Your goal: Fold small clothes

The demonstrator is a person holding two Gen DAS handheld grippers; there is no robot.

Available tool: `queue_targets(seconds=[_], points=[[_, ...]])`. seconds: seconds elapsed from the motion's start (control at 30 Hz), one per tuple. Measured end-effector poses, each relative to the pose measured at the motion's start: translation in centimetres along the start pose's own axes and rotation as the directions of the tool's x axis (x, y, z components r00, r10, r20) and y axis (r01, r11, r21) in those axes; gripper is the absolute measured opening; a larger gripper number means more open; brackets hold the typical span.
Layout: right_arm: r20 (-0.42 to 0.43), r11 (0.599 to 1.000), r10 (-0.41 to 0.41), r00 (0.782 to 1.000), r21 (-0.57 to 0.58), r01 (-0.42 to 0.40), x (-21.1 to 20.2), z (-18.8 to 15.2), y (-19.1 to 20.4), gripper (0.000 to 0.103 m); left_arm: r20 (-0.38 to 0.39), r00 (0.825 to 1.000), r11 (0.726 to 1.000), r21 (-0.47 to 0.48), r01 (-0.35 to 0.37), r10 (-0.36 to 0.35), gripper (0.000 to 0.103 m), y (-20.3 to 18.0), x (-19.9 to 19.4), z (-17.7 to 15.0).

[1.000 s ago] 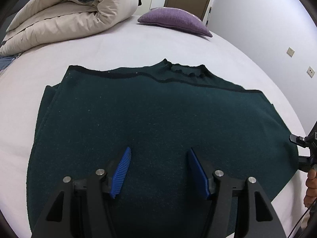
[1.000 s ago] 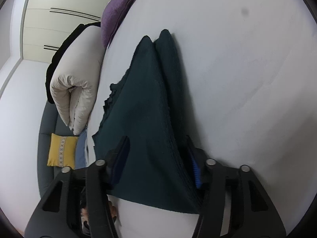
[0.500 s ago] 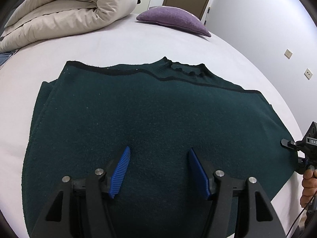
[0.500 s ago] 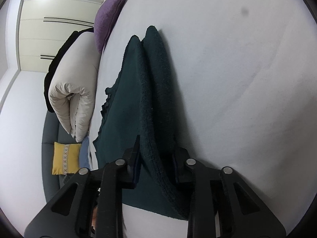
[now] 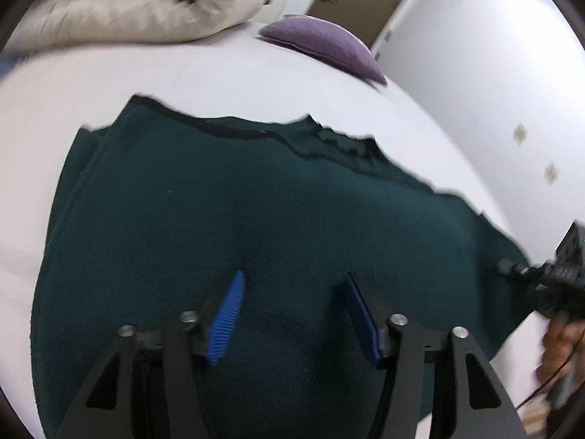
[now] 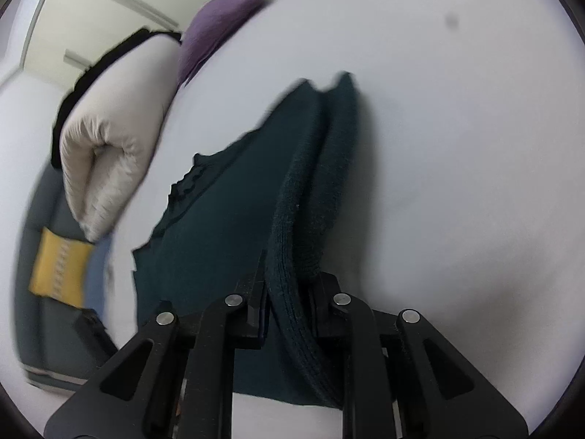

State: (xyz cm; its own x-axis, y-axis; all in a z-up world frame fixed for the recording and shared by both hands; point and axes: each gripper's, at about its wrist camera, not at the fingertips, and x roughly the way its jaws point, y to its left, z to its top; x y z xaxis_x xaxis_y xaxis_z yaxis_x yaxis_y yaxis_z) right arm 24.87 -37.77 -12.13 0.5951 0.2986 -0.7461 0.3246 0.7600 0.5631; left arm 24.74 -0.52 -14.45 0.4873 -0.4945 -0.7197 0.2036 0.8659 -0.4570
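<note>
White bedding covers the bed [image 5: 256, 80], on which a dark green sweater [image 5: 256, 212] is spread flat. Nearest the left camera, the left gripper [image 5: 292, 311] is seen poised over the sweater's near portion, its blue fingers [image 5: 226, 307] spread apart after having just narrowed somewhat, with only flat knit seen below the gap and nothing pinched. At the sweater's right-hand end, the right gripper [image 6: 289, 285] is seen with its fingers having just closed, pinching the stacked, folded edge of the sweater [image 6: 292, 219], which is raised slightly off the bed there. The garment's long axis is laid across the left view, with its neckline on the far edge, pointing toward the pillows. Open sheet is left on the far side of the sweater and along its left end; bare sheet also lies beyond the pinched edge in the right view. Farther back, a rolled cream duvet [image 5: 146, 3] and a purple cushion [image 5: 321, 47] are seen. No legible writing is visible.
</note>
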Motion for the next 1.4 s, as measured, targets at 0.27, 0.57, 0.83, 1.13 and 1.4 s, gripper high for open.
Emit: queue_targets(seconds=[0.27, 0.57, 0.83, 1.13, 1.4], points=[[-0.069, 0.766, -0.129, 0.989, -0.641, 0.055, 7.0, -8.8, 22.9, 0.014, 0.099, 0.975, 0.932, -0.288, 0.218, -0.198, 0.068, 7.5, -5.1, 1.7], [-0.07, 0.681, -0.195, 0.978, -0.727, 0.084, 11.5, -12.7, 26.0, 0.014, 0.026, 0.969, 0.916, -0.322, 0.241, -0.246, 0.08, 7.6, -4.1, 3.2], [-0.027, 0.613, -0.189, 0.982, -0.784, 0.096, 10.3, -14.6, 25.0, 0.02, -0.128, 0.962, 0.942, -0.268, 0.202, -0.243, 0.081, 5.0, 0.1, 6.9], [-0.042, 0.58, -0.075, 0.996, -0.814, 0.01, 4.5, -16.2, 22.5, 0.052, -0.229, 0.955, 0.972, -0.177, 0.152, -0.191, 0.043, 2.1, 2.4, 5.7], [-0.111, 0.721, 0.04, 0.993, -0.685, -0.106, -3.8, -15.8, 13.3, 0.053, -0.229, 0.951, 0.972, -0.152, 0.178, -0.209, 0.016, 2.1, 1.7, 5.4]])
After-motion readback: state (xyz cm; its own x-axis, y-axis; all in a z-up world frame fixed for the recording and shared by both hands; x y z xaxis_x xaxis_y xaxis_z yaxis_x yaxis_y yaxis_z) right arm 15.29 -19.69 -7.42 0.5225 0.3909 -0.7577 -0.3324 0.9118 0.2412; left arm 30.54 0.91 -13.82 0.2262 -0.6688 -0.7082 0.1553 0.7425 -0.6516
